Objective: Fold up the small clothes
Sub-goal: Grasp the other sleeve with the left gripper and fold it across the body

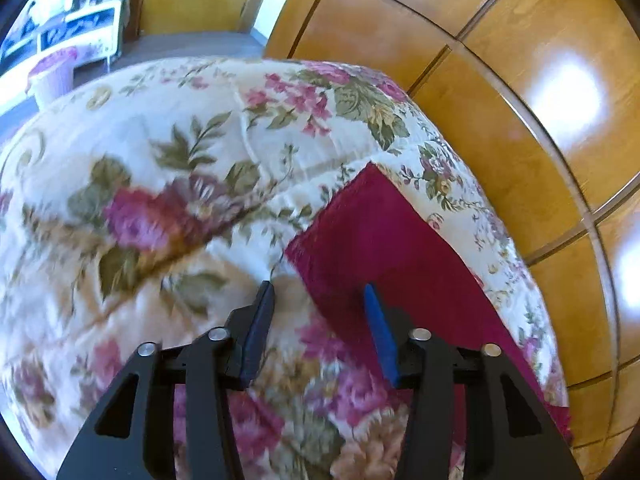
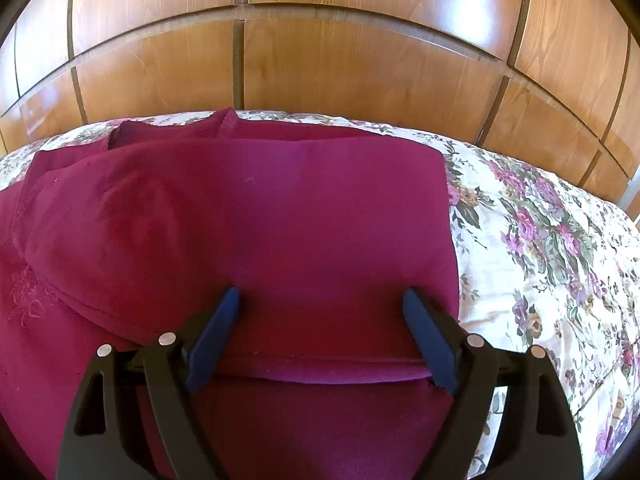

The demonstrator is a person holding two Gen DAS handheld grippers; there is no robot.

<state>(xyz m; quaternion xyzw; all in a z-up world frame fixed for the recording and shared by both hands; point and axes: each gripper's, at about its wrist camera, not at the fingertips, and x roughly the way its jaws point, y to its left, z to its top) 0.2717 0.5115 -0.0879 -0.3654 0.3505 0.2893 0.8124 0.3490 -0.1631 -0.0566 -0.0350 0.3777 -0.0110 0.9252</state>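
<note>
Maroon garment (image 2: 248, 240) on bed, R gripper (image 2: 320, 300) angled down

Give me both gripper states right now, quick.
Left gripper: open, holding nothing, at the maroon garment's edge.
Right gripper: open wide, holding nothing, over the folded maroon garment.

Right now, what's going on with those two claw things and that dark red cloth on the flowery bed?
Left gripper open, empty, over dark red garment's edge. Right gripper open above its folded part. Nothing blocking on floral bedspread.
</note>
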